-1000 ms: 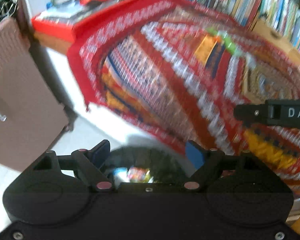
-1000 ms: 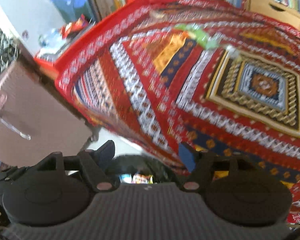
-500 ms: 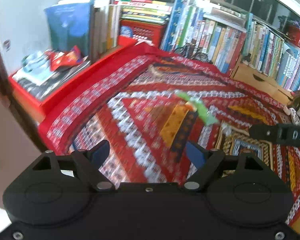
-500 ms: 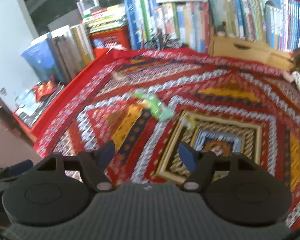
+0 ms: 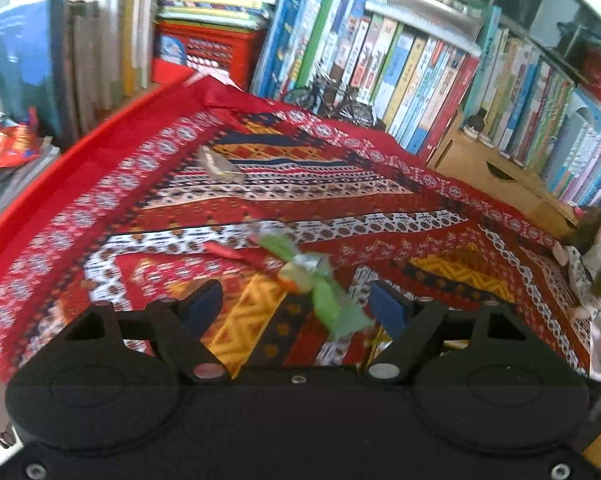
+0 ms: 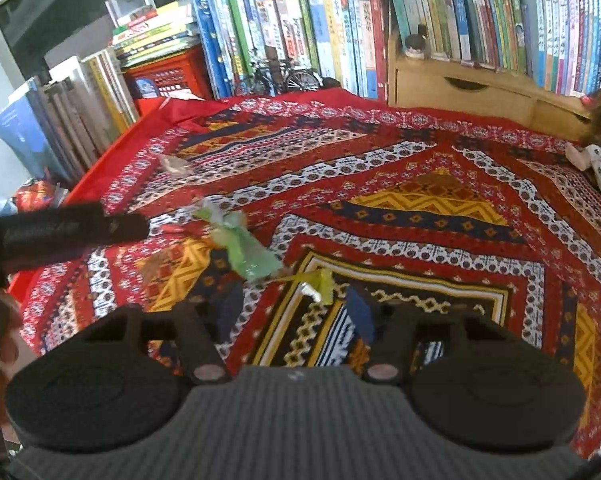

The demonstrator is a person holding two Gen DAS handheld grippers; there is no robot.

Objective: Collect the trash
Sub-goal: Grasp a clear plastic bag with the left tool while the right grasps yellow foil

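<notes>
A patterned red tablecloth (image 5: 380,200) carries several wrappers. A crumpled green wrapper (image 5: 320,292) lies on it just ahead of my left gripper (image 5: 296,306), showing between the blue pads (image 5: 204,304) without touching them; these jaws are closing. Farther back lie a red scrap (image 5: 228,250) and a clear crumpled wrapper (image 5: 220,166). In the right wrist view the green wrapper (image 6: 244,248) and a small yellow-green wrapper (image 6: 316,284) lie just ahead of my right gripper (image 6: 294,312), whose jaws are closing with nothing between them. The left gripper (image 6: 72,228) reaches in from the left.
Rows of upright books (image 6: 340,32) line the back and left edges. A red crate (image 5: 208,52), a small model bicycle (image 6: 276,74) and a wooden drawer box (image 6: 460,84) stand at the back. A doll (image 6: 600,152) lies at the right edge; red snack bags (image 5: 4,140) lie left.
Both views have swung away from the dark bin and table edge and moved in over the cloth. The green wrapper has come close to both grippers. The right jaws stand narrower.
</notes>
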